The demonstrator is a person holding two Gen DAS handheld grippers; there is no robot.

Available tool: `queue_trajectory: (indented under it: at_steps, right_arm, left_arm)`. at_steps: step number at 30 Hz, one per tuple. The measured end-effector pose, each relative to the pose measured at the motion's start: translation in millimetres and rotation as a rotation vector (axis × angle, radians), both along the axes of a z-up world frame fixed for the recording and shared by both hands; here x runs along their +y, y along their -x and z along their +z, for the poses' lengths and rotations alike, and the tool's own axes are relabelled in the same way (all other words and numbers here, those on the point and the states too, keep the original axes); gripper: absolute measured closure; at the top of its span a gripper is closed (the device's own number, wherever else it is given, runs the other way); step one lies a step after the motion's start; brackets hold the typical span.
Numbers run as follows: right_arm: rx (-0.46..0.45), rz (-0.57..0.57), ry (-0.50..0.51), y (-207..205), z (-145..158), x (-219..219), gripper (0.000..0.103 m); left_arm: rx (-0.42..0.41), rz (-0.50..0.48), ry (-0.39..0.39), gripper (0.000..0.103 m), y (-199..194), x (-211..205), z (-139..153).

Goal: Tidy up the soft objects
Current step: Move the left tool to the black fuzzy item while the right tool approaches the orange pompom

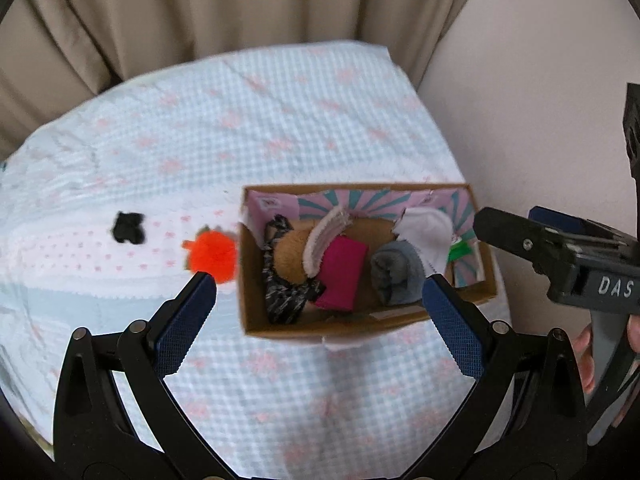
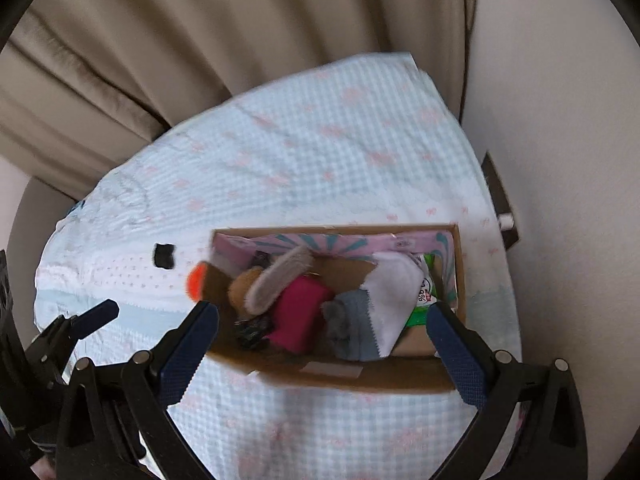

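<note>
A cardboard box (image 1: pixel 486 248) (image 2: pixel 352 378) sits on a bed with a pale blue checked cover (image 1: pixel 240 120) (image 2: pixel 320 152). Inside lie a brown plush (image 1: pixel 290 254), a magenta cloth (image 1: pixel 342 274) (image 2: pixel 298 314), a grey roll (image 1: pixel 394 276) (image 2: pixel 350 328), a white cloth (image 1: pixel 426 232) (image 2: pixel 394 292) and a black-and-white fabric piece (image 1: pixel 280 300). An orange fluffy toy (image 1: pixel 210 256) (image 2: pixel 195 282) rests just left of the box. A small black item (image 1: pixel 128 228) (image 2: pixel 164 256) lies further left. My left gripper (image 1: pixel 320 300) hangs open above the box. My right gripper (image 2: pixel 322 328) is open over it too, holding nothing.
Beige curtains (image 1: pixel 200 8) (image 2: pixel 200 40) hang behind the bed, and a pale wall (image 1: pixel 540 100) (image 2: pixel 560 120) runs along its right side. The right gripper's body (image 1: pixel 560 256) shows at the left view's right edge, with a person's fingers (image 1: pixel 584 360) below it.
</note>
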State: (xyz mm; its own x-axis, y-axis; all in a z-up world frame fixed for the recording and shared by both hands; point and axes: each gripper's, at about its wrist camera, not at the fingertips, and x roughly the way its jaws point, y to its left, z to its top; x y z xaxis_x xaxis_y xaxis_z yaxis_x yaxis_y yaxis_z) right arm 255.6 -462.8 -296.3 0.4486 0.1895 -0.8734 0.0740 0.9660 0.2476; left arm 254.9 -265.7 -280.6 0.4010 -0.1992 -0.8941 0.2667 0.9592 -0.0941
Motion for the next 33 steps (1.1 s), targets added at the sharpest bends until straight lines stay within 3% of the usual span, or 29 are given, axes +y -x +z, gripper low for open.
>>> queue_trajectory:
  at_steps: [6,16,23,33]
  right_arm:
    - [-0.156,0.052,0.070,45.2,74.5,45.2,0.000]
    - [-0.396,0.040,0.190,122.1,153.3,124.8,0.000]
    - [-0.470,-0.014,0.185,161.0,167.5,175.3,0.000]
    - [-0.498,-0.104,0.188,164.8,155.0,254.6,0.000]
  left_arm:
    - [-0.122,0.048,0.021,0.000,40.5,46.7,65.5]
    - [-0.325,0.129,0.045,0.000,111.1,151.1,147.1]
    - [-0.419,0.157,0.058,0.000,138.8,229.1,172.1]
    - [-0.410,0.095,0.091,0.000,115.9,325.5,164.2]
